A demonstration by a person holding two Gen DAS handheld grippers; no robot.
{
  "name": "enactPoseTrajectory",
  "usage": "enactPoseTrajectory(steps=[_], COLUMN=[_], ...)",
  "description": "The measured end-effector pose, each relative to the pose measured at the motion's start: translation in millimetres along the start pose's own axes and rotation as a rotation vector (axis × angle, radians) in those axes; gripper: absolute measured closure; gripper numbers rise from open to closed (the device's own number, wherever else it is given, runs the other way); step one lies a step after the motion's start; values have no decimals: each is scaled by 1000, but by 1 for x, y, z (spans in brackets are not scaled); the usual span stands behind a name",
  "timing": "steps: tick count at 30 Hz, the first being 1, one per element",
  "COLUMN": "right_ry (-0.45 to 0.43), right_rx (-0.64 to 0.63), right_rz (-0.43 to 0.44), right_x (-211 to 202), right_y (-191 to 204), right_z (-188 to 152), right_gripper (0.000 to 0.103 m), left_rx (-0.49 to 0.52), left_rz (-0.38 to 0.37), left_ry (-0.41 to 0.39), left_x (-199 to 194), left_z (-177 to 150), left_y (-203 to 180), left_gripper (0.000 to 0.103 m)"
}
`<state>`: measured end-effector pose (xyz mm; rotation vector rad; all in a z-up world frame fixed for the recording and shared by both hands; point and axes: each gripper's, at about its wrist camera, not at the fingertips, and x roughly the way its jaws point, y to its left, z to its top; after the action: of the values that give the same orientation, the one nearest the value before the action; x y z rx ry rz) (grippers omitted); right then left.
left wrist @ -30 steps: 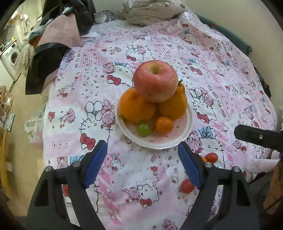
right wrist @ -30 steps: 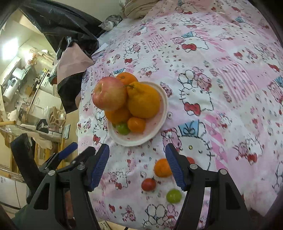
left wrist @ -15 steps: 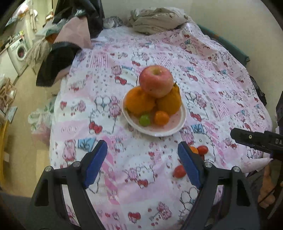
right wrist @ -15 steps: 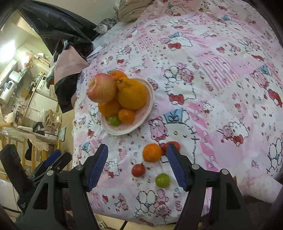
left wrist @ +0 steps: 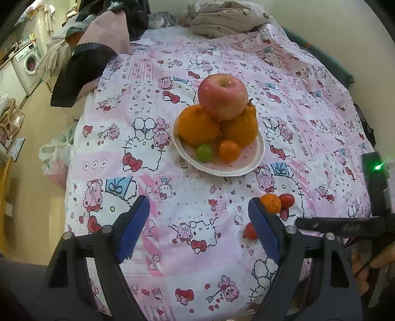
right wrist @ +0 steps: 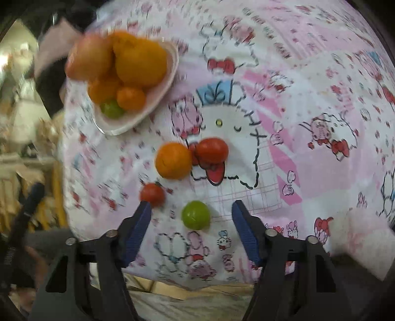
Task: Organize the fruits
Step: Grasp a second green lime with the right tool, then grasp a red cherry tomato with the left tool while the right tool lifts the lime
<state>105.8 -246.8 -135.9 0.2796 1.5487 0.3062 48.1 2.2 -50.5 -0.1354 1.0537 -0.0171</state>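
A white plate (left wrist: 256,158) (right wrist: 158,98) holds a red apple (left wrist: 222,96) on top of two big oranges, a small orange and a green fruit. Loose on the cloth lie a small orange (right wrist: 173,160) (left wrist: 271,203), a red tomato (right wrist: 212,151) touching it, a smaller tomato (right wrist: 152,194) and a green fruit (right wrist: 196,215). My right gripper (right wrist: 191,230) is open and empty, low over the cloth, with the green fruit just ahead between its fingers. My left gripper (left wrist: 198,228) is open and empty, in front of the plate.
The table has a pink cartoon-print cloth (left wrist: 148,123). Dark and pink clothes (left wrist: 93,49) hang at its far left corner and a bundle of cloth (left wrist: 227,19) lies at the far edge. The near table edge (right wrist: 197,284) is just under the right gripper.
The right gripper has dropped down and forward toward the loose fruits, which now look much larger; its view is motion-blurred. The left gripper has pulled back a little from the plate.
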Motion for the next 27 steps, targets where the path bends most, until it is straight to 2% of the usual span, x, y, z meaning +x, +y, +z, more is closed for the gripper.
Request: enactPoseTrajectory(steps=[2, 7, 12, 13, 18, 22, 27], right_ry=[45, 123, 149, 144, 59, -101, -235], right_rx=[-63, -138, -179, -184, -125, -37, 55], right_rz=[-61, -137, -175, -173, -76, 83, 195], right_x=[13, 37, 49, 47, 19, -24, -55], right_y=[10, 22, 26, 27, 19, 7, -6], right_z=[0, -4, -5, -5, -3, 3, 10], right_gripper=[54, 57, 70, 70, 71, 71, 70], left_rx=[2, -17, -45, -40, -43, -42, -2], left_rz=[0, 1, -22, -25, -31, -31, -31], left_ry=[5, 25, 38, 38, 40, 59, 102], left_x=[2, 8, 11, 11, 12, 15, 27], left_z=[1, 5, 8, 9, 10, 9, 2], left_y=[1, 8, 10, 9, 9, 6, -3], left_gripper=[24, 24, 24, 24, 24, 24, 24])
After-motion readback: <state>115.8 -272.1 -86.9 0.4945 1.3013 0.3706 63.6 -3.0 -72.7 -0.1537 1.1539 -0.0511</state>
